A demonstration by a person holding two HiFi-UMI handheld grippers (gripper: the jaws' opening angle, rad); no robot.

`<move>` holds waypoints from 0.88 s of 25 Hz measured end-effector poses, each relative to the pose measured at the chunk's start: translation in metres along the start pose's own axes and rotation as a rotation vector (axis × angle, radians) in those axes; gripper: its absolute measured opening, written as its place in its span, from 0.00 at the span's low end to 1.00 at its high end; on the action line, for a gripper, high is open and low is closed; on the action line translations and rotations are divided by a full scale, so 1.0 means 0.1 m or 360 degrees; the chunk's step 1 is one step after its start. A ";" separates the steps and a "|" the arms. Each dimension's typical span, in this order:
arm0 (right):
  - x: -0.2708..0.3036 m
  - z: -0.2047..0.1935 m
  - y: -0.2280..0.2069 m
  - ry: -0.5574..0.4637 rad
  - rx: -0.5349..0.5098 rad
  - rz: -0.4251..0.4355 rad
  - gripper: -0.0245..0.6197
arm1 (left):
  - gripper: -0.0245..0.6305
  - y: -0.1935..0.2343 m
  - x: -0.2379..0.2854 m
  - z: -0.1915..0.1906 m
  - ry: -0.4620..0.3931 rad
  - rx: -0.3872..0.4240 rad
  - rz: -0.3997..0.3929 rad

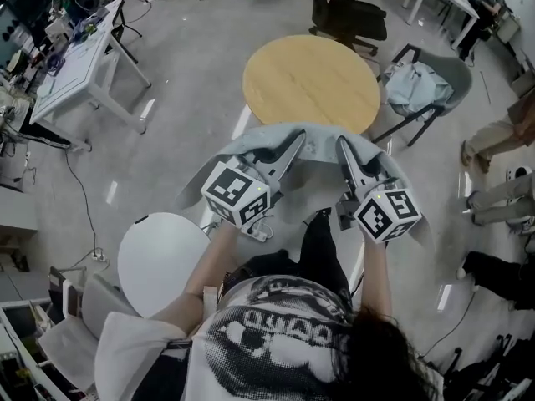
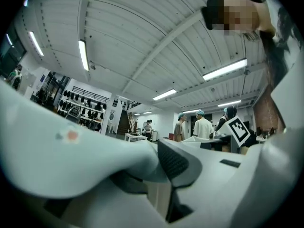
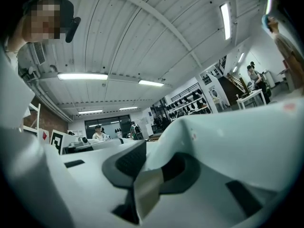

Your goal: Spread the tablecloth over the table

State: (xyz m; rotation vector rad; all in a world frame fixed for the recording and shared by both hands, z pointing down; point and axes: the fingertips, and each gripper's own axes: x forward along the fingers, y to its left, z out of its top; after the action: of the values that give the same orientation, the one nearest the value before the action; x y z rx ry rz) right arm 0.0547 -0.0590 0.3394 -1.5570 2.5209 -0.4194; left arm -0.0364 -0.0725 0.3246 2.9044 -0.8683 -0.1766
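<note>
I hold a pale grey-blue tablecloth bunched between both grippers, just in front of the near edge of a round wooden table. My left gripper is shut on the cloth's left part and my right gripper on its right part. The cloth sags between them and hangs down at both sides. In the left gripper view the tablecloth wraps over one jaw of the left gripper. The right gripper view has the tablecloth folded over one jaw of the right gripper, with a flap hanging between the jaws.
A grey chair with fabric on it stands right of the wooden table, and a black office chair stands behind it. A small white round table is at my lower left. A white desk is far left. A person's legs show at the right.
</note>
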 end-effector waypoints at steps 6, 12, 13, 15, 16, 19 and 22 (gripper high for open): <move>0.59 0.31 -0.50 -0.0002 -0.0067 0.0108 0.16 | 0.14 0.45 0.63 0.17 0.0004 0.0109 0.0067; 1.29 0.72 -1.09 0.0020 -0.0096 0.0251 0.17 | 0.14 0.99 1.38 0.36 -0.0013 0.0142 0.0173; 1.39 0.77 -1.18 0.0025 -0.0103 0.0278 0.17 | 0.14 1.07 1.49 0.38 -0.0014 0.0151 0.0190; 1.60 0.89 -1.37 0.0029 -0.0124 0.0325 0.18 | 0.15 1.23 1.73 0.44 -0.0014 0.0169 0.0218; 1.71 0.95 -1.46 0.0030 -0.0141 0.0342 0.18 | 0.15 1.32 1.84 0.48 -0.0013 0.0176 0.0228; 2.04 1.10 -1.70 0.0040 -0.0199 0.0363 0.18 | 0.15 1.58 2.17 0.56 -0.0001 0.0183 0.0247; 2.35 1.18 -1.91 0.0055 -0.0206 0.0387 0.18 | 0.15 1.84 2.43 0.60 0.0012 0.0194 0.0267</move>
State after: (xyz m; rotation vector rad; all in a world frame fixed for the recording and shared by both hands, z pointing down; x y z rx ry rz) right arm 0.1438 -0.3679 0.2913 -1.2674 2.7691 -0.2570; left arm 0.0580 -0.3639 0.2700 2.9197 -1.1542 -0.1020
